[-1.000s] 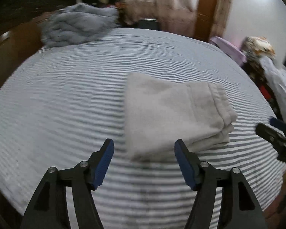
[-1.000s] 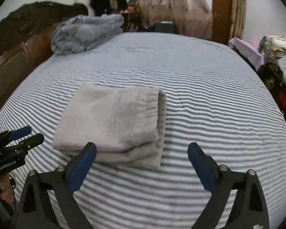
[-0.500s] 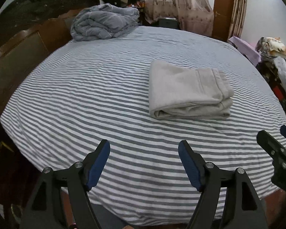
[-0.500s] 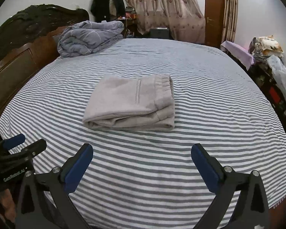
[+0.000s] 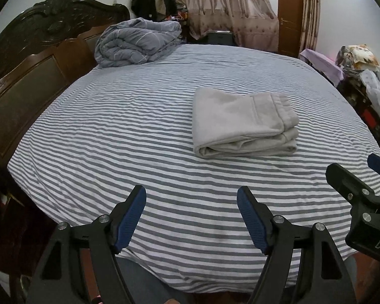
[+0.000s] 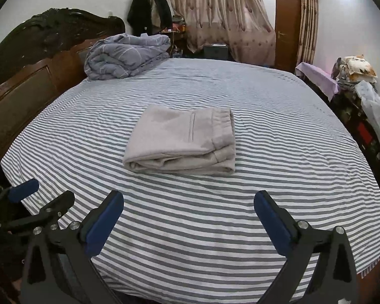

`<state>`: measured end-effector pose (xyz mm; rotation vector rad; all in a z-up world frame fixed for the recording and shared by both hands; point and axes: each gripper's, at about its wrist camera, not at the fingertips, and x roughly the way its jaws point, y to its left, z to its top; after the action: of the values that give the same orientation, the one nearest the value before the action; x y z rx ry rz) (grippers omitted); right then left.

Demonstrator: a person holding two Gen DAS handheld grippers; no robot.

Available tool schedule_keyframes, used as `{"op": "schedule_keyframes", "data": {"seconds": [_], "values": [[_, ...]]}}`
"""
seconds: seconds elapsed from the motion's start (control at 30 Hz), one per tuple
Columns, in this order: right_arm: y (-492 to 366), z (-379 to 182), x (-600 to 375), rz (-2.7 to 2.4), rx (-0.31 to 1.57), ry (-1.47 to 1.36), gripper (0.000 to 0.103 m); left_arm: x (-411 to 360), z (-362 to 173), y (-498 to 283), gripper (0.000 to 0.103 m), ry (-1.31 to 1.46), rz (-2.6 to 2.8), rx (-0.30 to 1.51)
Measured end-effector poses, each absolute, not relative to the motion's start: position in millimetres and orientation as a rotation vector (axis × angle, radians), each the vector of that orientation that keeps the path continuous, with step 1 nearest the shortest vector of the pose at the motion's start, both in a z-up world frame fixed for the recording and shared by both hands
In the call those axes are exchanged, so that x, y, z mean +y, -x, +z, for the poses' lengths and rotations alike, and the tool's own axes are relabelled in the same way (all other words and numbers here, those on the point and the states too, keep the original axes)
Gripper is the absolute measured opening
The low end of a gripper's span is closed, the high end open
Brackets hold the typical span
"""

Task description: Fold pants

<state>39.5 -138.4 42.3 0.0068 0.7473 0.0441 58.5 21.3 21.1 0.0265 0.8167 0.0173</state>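
Note:
Beige pants (image 5: 243, 124) (image 6: 183, 140) lie folded into a compact stack on the grey-and-white striped bed (image 5: 139, 126) (image 6: 278, 131), waistband to the right, folded edge toward me. My left gripper (image 5: 191, 205) hangs open over the bed's near edge, well short of the pants, nothing between its blue pads. My right gripper (image 6: 188, 211) is also open and empty, likewise back from the stack. Each gripper shows at the side of the other's view: the right one (image 5: 362, 177), the left one (image 6: 40, 195).
A bundled grey quilt (image 5: 136, 41) (image 6: 125, 55) lies at the bed's far left by the dark wooden headboard (image 5: 25, 76). Cluttered shelves with bags and cloth (image 5: 362, 81) stand along the right side. Curtains and a brown door (image 6: 287, 25) are beyond the bed.
Both grippers have pulled back from the pants toward the near edge and risen a little. The folded stack, once right at the fingertips, now lies farther off. The left jaws stand slightly wider.

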Motion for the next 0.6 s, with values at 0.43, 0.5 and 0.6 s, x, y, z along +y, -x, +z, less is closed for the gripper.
{"op": "schedule_keyframes", "data": {"seconds": [0.43, 0.5, 0.6], "values": [[-43.8, 25.9, -147.6, 0.03, 0.797, -0.03, 0.102, 18.9, 8.9, -67.3, 0.075, -0.032, 0.028, 0.837], [-44.0, 24.4, -148.7, 0.03, 0.799, -0.029, 0.102, 18.0, 6.6, -68.3, 0.075, -0.032, 0.029, 0.84], [-45.6, 23.7, -151.4, 0.032, 0.804, -0.027, 0.102, 18.4, 4.9, -70.0, 0.075, -0.034, 0.032, 0.846]]}}
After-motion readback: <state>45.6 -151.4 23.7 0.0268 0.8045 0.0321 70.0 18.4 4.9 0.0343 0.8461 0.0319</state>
